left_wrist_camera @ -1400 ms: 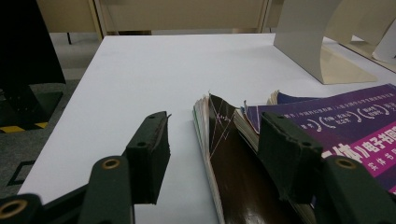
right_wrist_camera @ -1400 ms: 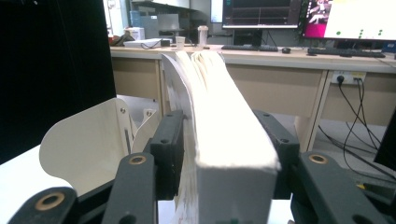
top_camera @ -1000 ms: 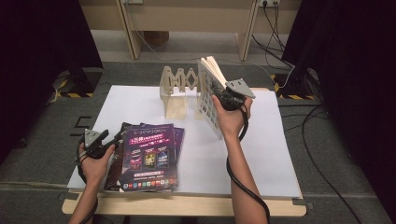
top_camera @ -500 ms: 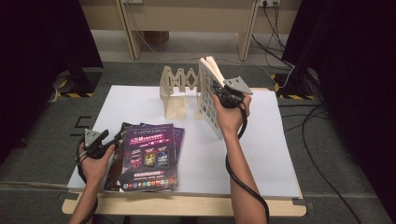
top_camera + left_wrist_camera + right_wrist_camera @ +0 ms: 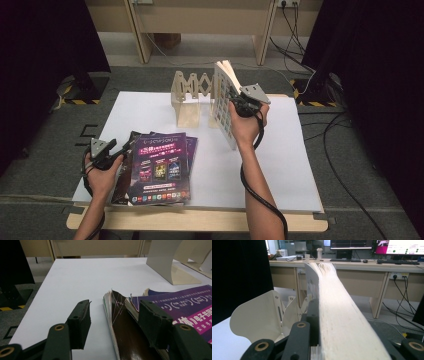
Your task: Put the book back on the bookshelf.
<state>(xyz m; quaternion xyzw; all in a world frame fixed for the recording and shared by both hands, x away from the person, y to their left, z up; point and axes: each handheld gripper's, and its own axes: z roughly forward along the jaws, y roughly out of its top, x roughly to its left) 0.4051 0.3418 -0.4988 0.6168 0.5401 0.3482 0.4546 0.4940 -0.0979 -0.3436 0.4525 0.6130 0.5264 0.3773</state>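
One book [image 5: 223,102] clamped upright in right gripper [image 5: 239,103], jaws just closed on it, beside rack [image 5: 189,95] near table's [image 5: 300,165] far edge. Keep vertical, slide into slot. Left gripper [image 5: 119,154] gaping, empty, by magazines [image 5: 159,167] at near-left corner.

In the high view, we cannot read the print on the top magazine [image 5: 160,167], which is too small, and that magazine hides most of the dark magazine [image 5: 122,167] beneath it. The upright book [image 5: 223,102] hides part of the folding rack [image 5: 187,95] behind it. In the right gripper view, the book's page block [image 5: 337,315] covers the right jaw of the right hand-held gripper [image 5: 329,340], and the picture's bottom edge cuts the book off. In the left gripper view, the right edge cuts off the purple cover [image 5: 185,306].
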